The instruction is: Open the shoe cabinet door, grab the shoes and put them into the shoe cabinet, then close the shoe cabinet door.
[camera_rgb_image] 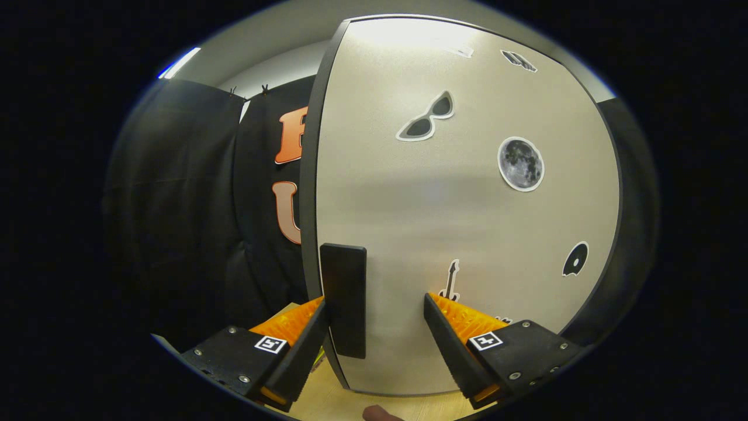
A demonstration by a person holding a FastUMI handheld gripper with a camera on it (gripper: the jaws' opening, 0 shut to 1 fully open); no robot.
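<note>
With the booth's black cloth wall [175, 204] hanging off to the left and a strip of pale wooden floor [327, 403] showing below, not much else going on that side. Moving right: gripper [374, 307] up close against the shoe cabinet door [467, 204], fingers spread wide apart, clamped on nothing. Left fingertip [318, 316] sitting at the door's free edge, just beside the dark handle [343, 298]; handle itself standing upright between the fingers, nearer the left one, looks like touching or nearly so, can't say for sure. Right fingertip [435, 310] resting near the flat door face, beside a little guitar sticker [451, 280].

Further right, just decoration: sunglasses sticker [426, 117], moon sticker [520, 164], a small dark round one [575, 259] lower down. Whether the door is shut or slightly ajar, hard to tell from here.

Handling guess: rigid flat panel, smooth and probably slippery on the face, so no point pinching the sheet itself. Handle looks like a stiff slim block, the obvious place to grab, closing both fingers across it or hooking behind it. Probably swings light on its hinges, wants a gentle arc rather than a yank.
</note>
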